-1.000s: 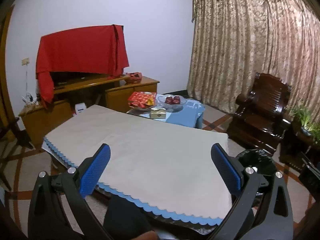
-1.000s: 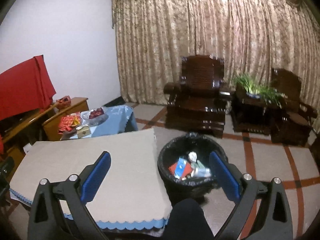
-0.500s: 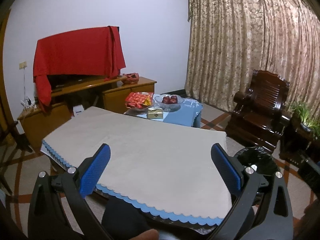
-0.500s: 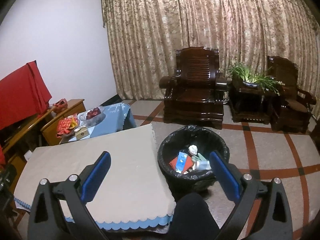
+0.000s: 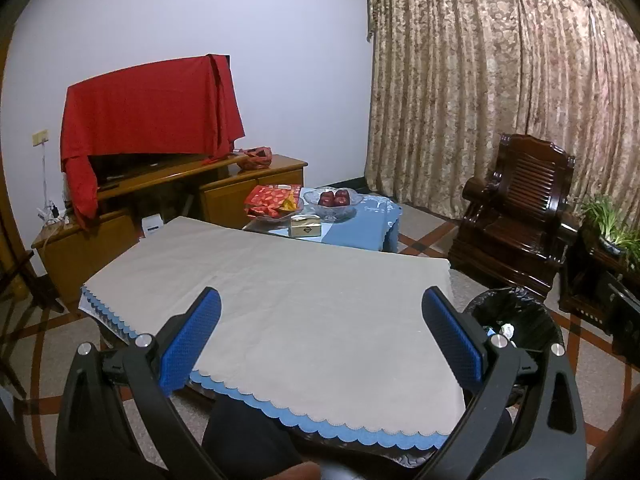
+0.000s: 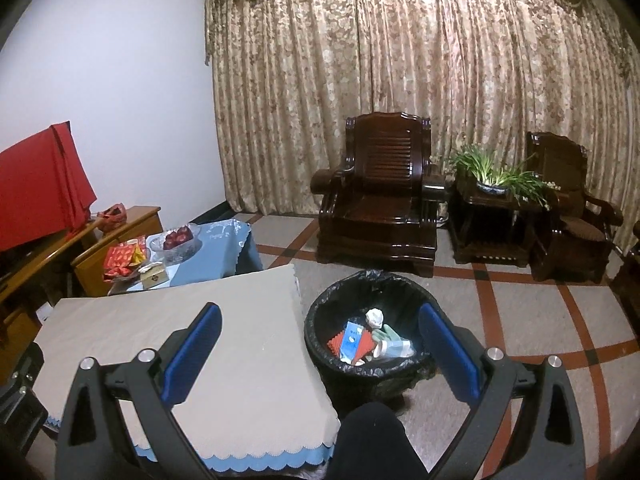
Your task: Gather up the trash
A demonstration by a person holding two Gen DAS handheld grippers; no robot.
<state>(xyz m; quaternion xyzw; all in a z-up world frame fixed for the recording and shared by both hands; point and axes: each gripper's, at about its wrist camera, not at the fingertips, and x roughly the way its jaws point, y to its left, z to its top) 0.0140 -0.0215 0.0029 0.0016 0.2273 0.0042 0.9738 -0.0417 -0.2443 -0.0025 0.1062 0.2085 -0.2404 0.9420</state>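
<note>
Both the left hand-held gripper [image 5: 320, 344] and the right hand-held gripper [image 6: 320, 350] gape empty above the bare worktop [image 5: 304, 280]. The trash [image 6: 370, 338] lies inside the black-lined bin [image 6: 320, 344] just beside it, so the likely slip is grabbing the snack tray [image 5: 274, 202], which isn't rubbish

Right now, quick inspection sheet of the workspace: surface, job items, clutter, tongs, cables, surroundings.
Surface: beige tablecloth covers the near table, no items on it.
Job's things: black-lined trash bin beside the table holds a crumpled paper, a blue packet and other wrappers.
Clutter: low blue-clothed table carries red snack packs, a fruit bowl and a small box.
Tongs: left tongs open, empty; right tongs open, empty.
Cables: white cords by the wall socket.
Surroundings: wooden armchair, potted plant, curtains.
</note>
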